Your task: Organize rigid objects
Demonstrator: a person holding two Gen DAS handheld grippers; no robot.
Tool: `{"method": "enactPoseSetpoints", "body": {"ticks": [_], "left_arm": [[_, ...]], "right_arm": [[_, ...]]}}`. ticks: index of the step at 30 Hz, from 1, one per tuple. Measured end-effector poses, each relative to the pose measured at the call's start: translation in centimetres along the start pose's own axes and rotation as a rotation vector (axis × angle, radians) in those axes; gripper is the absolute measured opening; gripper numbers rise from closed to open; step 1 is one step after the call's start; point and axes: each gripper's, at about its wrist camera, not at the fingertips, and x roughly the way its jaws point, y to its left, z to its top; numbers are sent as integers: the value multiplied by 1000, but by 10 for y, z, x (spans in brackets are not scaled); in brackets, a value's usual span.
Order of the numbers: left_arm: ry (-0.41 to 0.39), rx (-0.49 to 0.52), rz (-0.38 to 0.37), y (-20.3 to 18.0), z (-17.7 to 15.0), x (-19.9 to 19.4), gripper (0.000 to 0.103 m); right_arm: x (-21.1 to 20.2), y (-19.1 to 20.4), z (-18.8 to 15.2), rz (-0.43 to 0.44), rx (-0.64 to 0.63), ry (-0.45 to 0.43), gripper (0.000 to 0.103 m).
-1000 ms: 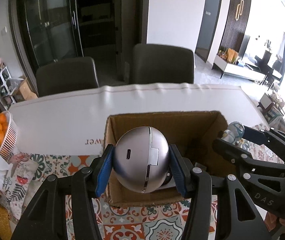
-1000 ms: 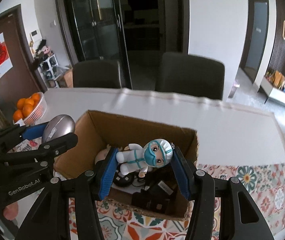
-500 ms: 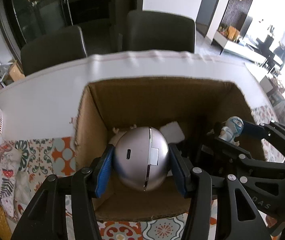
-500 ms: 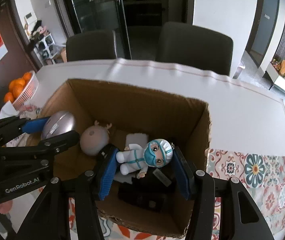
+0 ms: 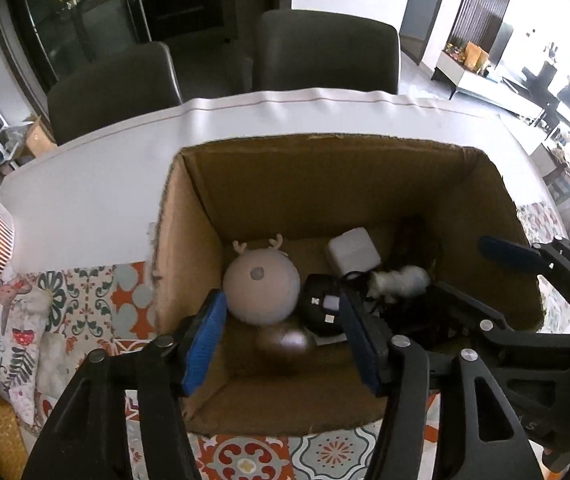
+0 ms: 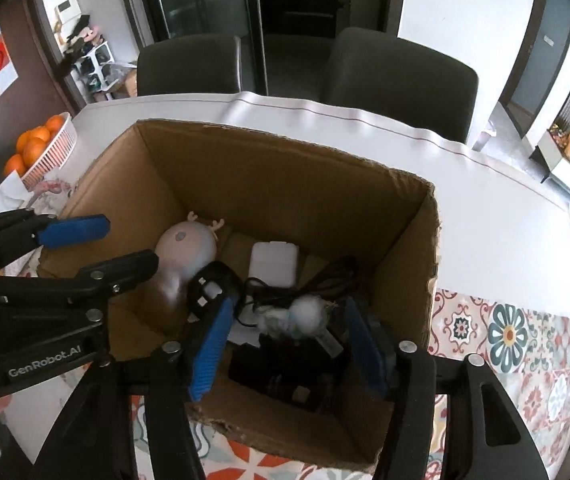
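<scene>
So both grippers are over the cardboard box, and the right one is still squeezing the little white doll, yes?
Not quite. The right gripper has just been opening; the little white doll sits blurred and loose between its blue pads, as the right wrist view shows. Both grippers are indeed over the cardboard box.

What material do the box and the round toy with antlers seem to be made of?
Box: brown corrugated cardboard, matte, with frayed, torn edges along the rim. Round toy with antlers: probably smooth plastic or silicone, pale pinkish-beige, a soft even sheen and no seams visible; the look cannot settle which.
</scene>
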Motion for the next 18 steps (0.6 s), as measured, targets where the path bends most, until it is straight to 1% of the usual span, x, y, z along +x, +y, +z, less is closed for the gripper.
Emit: {"method": "enactPoseSetpoints", "body": {"ticks": [5, 8, 10, 11, 12, 16, 18], "left_arm": [[-29, -3, 42, 3, -5, -12, 71], [-38, -5, 40, 5, -11, -19, 71], [-48, -15, 41, 6, -15, -26, 71], [-53, -18, 52, 6, -18, -30, 75], [-62, -22, 74, 6, -20, -34, 83], [-123, -13, 130, 4, -32, -57, 86], [-160, -11, 157, 3, -40, -72, 92]], "right_arm": [[-10, 0, -3, -31, 14, -11, 64], [-17, 1, -7, -46, 34, -18, 65], [-21, 1, -9, -56, 52, -23, 67], [-25, 1, -11, -58, 63, -28, 68], [-29, 0, -14, -60, 75, -35, 69], [-48, 1, -24, -79, 105, -59, 73], [-57, 3, -29, -93, 109, -70, 75]]}}
